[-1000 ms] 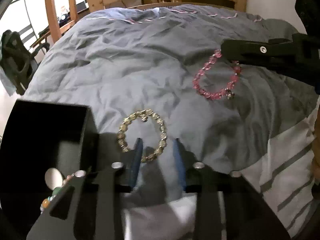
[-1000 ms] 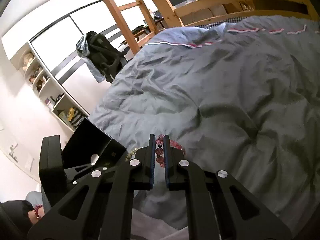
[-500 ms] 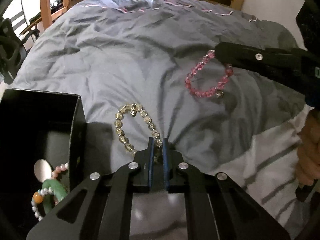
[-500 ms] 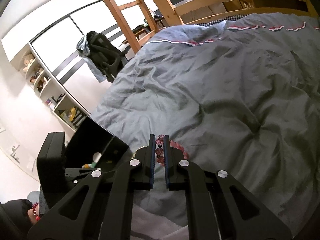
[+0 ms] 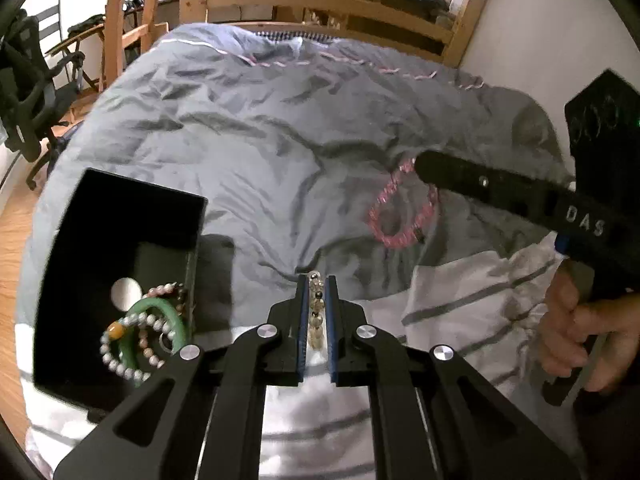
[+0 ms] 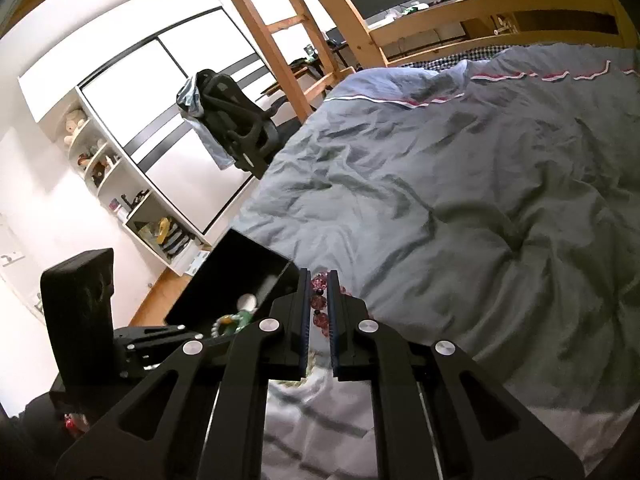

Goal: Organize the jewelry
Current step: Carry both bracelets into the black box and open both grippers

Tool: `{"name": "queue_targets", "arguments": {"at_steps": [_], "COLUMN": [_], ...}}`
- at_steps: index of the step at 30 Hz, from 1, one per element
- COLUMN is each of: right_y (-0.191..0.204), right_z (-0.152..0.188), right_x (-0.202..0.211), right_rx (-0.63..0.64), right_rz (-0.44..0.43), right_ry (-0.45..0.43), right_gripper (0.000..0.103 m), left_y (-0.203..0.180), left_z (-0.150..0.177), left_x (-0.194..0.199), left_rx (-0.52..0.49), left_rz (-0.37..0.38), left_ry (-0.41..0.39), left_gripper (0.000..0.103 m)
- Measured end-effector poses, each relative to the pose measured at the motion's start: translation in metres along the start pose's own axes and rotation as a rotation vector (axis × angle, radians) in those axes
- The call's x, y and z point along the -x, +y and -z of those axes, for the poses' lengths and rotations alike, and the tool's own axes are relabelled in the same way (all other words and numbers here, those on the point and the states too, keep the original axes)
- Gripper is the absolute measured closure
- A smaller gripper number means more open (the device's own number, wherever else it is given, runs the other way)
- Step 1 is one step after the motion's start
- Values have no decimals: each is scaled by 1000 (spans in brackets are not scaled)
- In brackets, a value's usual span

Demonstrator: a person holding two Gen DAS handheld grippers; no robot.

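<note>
My left gripper (image 5: pixel 316 280) is shut on a pale yellow bead bracelet (image 5: pixel 315 320) and holds it lifted above the grey duvet (image 5: pixel 260 120). My right gripper (image 6: pixel 319 276) is shut on a pink bead bracelet (image 6: pixel 320 304), which hangs from its tip in the left wrist view (image 5: pixel 400 208). A black open box (image 5: pixel 120 208) sits on the bed at the left; inside lie a green bangle (image 5: pixel 160 312) and pearl bead bracelets (image 5: pixel 120 360). The box also shows in the right wrist view (image 6: pixel 240 276).
A white striped sheet (image 5: pixel 460 300) lies at the near edge of the bed. A wooden bed frame (image 5: pixel 320 4) stands at the back. An office chair (image 6: pixel 236 132) and white shelves (image 6: pixel 104 168) stand beside the bed.
My left gripper has closed on the yellow bead bracelet and lifted it off the duvet. My right gripper has stayed shut on the pink bracelet and raised it.
</note>
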State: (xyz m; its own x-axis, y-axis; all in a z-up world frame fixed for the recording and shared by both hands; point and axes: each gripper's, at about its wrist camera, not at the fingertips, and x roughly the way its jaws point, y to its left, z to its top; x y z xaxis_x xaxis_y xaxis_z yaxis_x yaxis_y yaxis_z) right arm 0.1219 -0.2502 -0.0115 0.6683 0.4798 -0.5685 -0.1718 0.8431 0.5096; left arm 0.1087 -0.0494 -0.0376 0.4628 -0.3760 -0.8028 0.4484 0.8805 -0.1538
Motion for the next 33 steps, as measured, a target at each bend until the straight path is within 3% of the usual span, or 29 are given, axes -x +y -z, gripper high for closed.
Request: {"name": "queue_targets", "arguments": {"at_steps": [14,23,33], "right_y": [68,120,161], "right_z": [16,13,15], "right_x": [11,-6,-50], "right_rx": [83,140,176], "right_rz": [-4,-19,-42], "right_ry": [44,63,103], "right_gripper": [94,94,94], "left_y": [18,72,120], "left_z": [10,10,23], "left_x": [83,117,117], "left_rx": [13,103,170], "left_rz": [-14,-55,-72], "left_ry": [-148,-221,-208], "left_gripper": [95,95,95]}}
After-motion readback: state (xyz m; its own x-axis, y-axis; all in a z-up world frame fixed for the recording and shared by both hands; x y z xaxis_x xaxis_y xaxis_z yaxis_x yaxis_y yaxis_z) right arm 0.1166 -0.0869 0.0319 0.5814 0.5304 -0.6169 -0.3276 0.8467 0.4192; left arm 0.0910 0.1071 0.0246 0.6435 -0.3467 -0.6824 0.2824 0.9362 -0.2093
